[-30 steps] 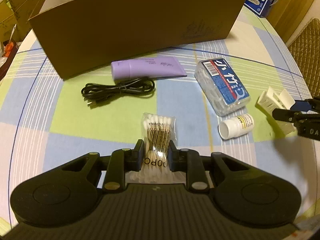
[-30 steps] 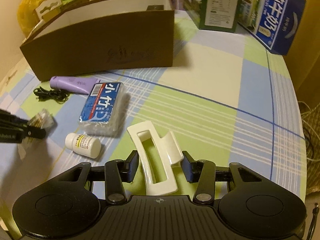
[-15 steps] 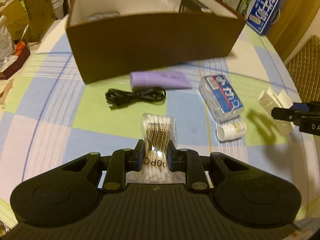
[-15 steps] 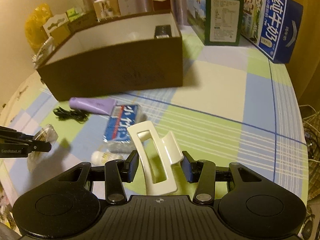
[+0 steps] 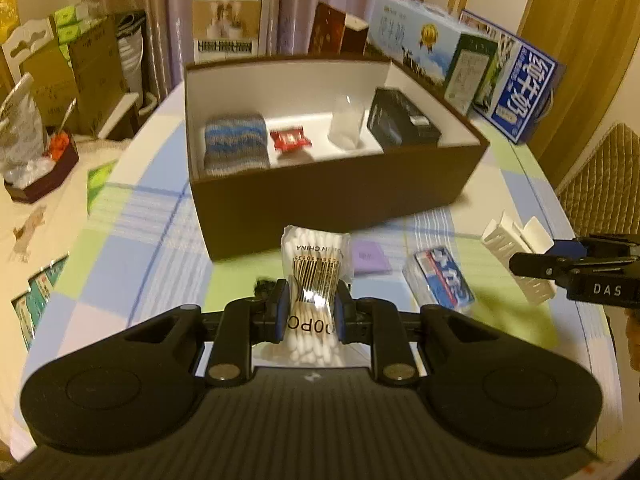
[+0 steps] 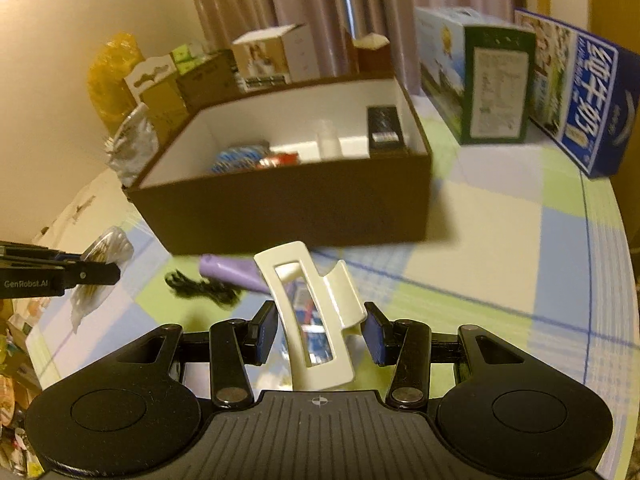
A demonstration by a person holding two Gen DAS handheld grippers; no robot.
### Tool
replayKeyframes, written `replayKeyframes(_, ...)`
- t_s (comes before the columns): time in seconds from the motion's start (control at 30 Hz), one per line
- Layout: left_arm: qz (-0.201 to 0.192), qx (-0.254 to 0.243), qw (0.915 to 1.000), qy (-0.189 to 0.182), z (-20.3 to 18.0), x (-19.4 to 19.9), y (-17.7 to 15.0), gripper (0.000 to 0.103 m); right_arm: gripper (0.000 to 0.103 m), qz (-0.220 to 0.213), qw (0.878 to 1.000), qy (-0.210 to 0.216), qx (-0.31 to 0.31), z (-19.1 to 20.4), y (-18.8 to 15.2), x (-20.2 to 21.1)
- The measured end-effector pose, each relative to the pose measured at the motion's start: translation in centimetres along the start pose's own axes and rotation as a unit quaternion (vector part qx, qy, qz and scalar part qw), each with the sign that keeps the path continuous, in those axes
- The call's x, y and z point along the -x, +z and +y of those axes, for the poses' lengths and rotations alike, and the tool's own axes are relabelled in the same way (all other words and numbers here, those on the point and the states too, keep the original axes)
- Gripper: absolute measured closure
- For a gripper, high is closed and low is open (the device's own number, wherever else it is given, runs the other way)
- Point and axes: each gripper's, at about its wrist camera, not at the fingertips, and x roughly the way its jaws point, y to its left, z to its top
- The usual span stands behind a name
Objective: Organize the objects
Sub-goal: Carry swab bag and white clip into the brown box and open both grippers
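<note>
The brown box (image 5: 332, 200) stands open on the checked surface (image 5: 132, 248). Inside it, left to right, lie a knitted blue-grey roll (image 5: 235, 145), a red packet (image 5: 290, 139), a clear plastic piece (image 5: 346, 126) and a black case (image 5: 402, 122). In front of the box, on the surface, lie a purple tube (image 6: 230, 274), a black cable (image 6: 200, 286) and a blue-labelled plastic case (image 5: 440, 280). Behind the box stand cartons, among them a blue milk carton (image 6: 584, 108) with white Chinese characters.

The left hand-held gripper (image 5: 310, 312) is closed on the bag of cotton swabs (image 5: 314, 280), held in the air before the box's near wall; the bag reads "IN CHINA" above a barcode. The right hand-held gripper (image 6: 320, 330) carries the white hair clip (image 6: 312, 312) between its pads, which stand well apart: the right pad meets the clip, while a narrow gap shows at the left one. The clip also hangs before the near wall.

Half a second ago both hand-held grippers were lower; they have risen, so the box's inside now shows fully, and the small white bottle has gone from view. The right hand-held gripper reads "DAS"; the left, "GenRobot.AI".
</note>
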Motion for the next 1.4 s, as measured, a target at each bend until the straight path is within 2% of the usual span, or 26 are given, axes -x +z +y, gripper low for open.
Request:
replayKeyframes(0.33,-0.044,-0.011,0.9990,0.003,1.3,-0.2,4.7,0.085,0.060,-0.036,0.999,0.021,0.030,1.7,5.1,-1.5)
replayKeyframes(0.7,-0.068,-0.028,0.9972,0.012,2.1,-3.2,10.7,0.085,0.060,-0.059,0.997,0.028,0.050,2.2,11.5,-4.7)
replayKeyframes(1.03,-0.043,-0.031,0.9985,0.012,3.1,-7.6,13.5,0.085,0.060,-0.057,0.997,0.021,0.048,1.6,14.9,-8.1)
replayKeyframes(1.4,0.014,-0.018,0.9997,-0.008,3.2,-13.2,14.0,0.085,0.060,-0.020,0.999,0.009,0.044,0.6,15.6,-12.8)
